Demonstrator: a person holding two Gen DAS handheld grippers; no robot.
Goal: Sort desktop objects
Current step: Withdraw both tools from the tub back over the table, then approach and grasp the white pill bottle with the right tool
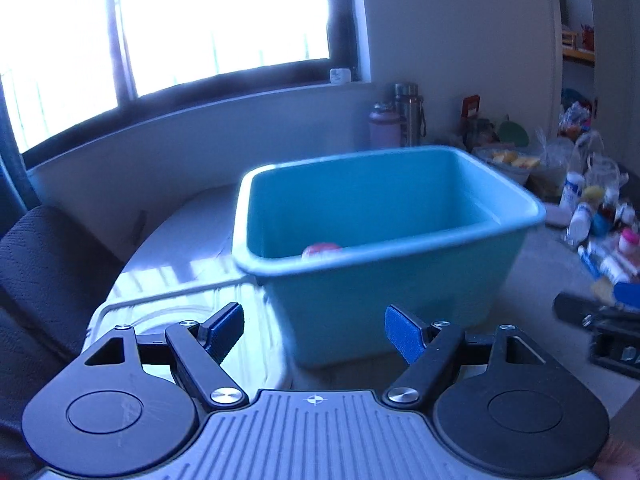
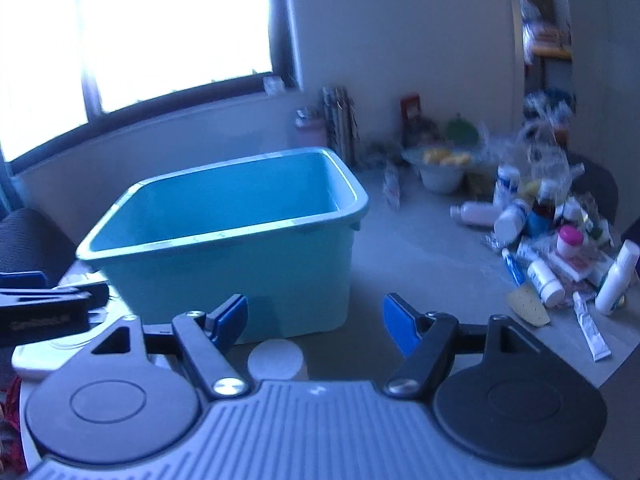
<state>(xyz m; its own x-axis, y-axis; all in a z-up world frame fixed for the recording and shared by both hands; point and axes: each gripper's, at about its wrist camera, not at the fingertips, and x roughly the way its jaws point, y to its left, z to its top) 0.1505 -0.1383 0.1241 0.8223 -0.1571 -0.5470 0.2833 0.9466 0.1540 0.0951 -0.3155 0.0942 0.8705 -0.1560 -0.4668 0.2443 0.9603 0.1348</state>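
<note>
Both grippers are up over the grey bench (image 2: 420, 264) w/ nothing in them. Left gripper (image 1: 314, 334) has its blue-padded fingers (image 1: 224, 330) spread wide, released, and the right gripper (image 2: 316, 324) is the same, fingers (image 2: 400, 324) parted around bare air.

Directly in front of both sits the big teal plastic tub (image 2: 224, 240), upright, open top. From the left wrist view you can see a small red-and-white round object (image 1: 322, 250) down inside it by the near wall, too blurry to say what it is exactly. The tub fills most of the fwd view, so it's basically what stands between the left gripper and the back wall.

The stuff to sort is the pile of white bottles, tubes and small containers (image 2: 560, 248) at the right side of the bench, well apart from the tub. A pink-capped jar (image 2: 570, 236) sits in the middle of it, a white tube (image 2: 592, 332) lies at the near edge, and a yellowish flat wedge (image 2: 528, 306) sits just beside a white bottle.

Other bits: a flat white round disc (image 2: 276, 358) on the bench just below the right fingers, touching distance from the tub base. Behind, a white bowl w/ yellow items (image 2: 442, 168), a steel flask (image 1: 408, 114) and pink bottle (image 1: 384, 126) near the wall, bright window (image 1: 168, 20) top left, dark fabric chair (image 1: 44, 276) on the left.
</note>
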